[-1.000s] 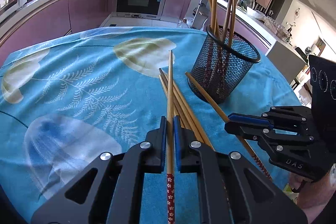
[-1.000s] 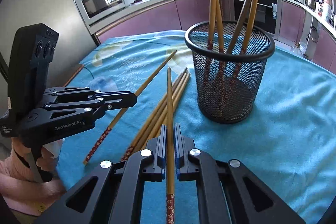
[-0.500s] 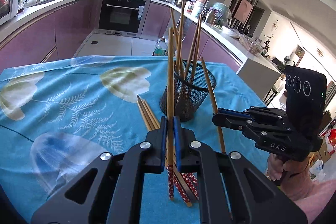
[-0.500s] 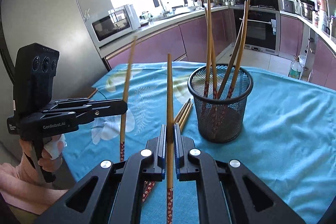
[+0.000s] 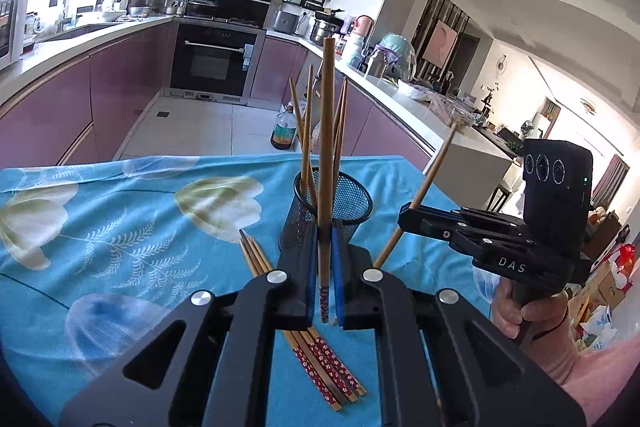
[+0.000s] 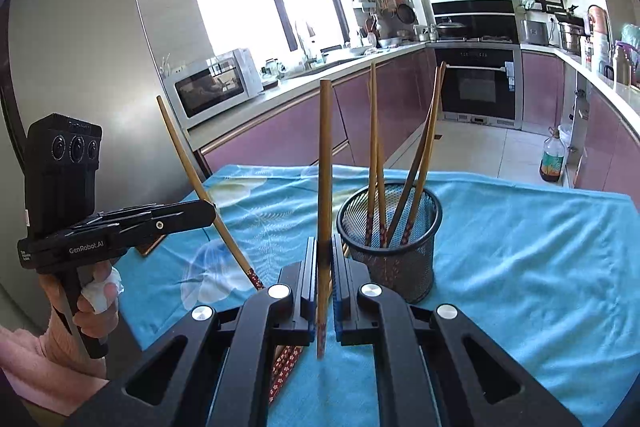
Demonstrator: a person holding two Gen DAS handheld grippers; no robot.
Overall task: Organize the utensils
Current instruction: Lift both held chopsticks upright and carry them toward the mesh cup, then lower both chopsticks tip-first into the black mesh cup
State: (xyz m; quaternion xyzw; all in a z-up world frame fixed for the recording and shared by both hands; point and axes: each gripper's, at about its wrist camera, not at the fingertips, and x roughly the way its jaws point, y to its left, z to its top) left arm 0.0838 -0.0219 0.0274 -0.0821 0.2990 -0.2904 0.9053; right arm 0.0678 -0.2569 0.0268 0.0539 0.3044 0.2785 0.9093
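A black mesh holder [image 5: 348,201] [image 6: 400,259] stands on the blue tablecloth with several chopsticks upright in it. My left gripper [image 5: 325,247] is shut on one wooden chopstick [image 5: 327,131], held upright above the table in front of the holder. My right gripper [image 6: 324,259] is shut on another chopstick [image 6: 325,155], also held upright, left of the holder. Each gripper shows in the other's view, the right gripper [image 5: 404,217] and the left gripper [image 6: 208,213], each with its chopstick tilted. Several loose chopsticks [image 5: 320,355] lie on the cloth below the left gripper.
The table [image 5: 120,227] carries a blue leaf-print cloth; its far edge drops to the kitchen floor. A bottle [image 5: 283,129] stands on the floor beyond. Kitchen counters, an oven and a microwave [image 6: 212,85] surround the table.
Both grippers have risen with their chopsticks, which now stand upright well above the cloth. The holder looks smaller and farther below. The loose chopsticks stay on the table.
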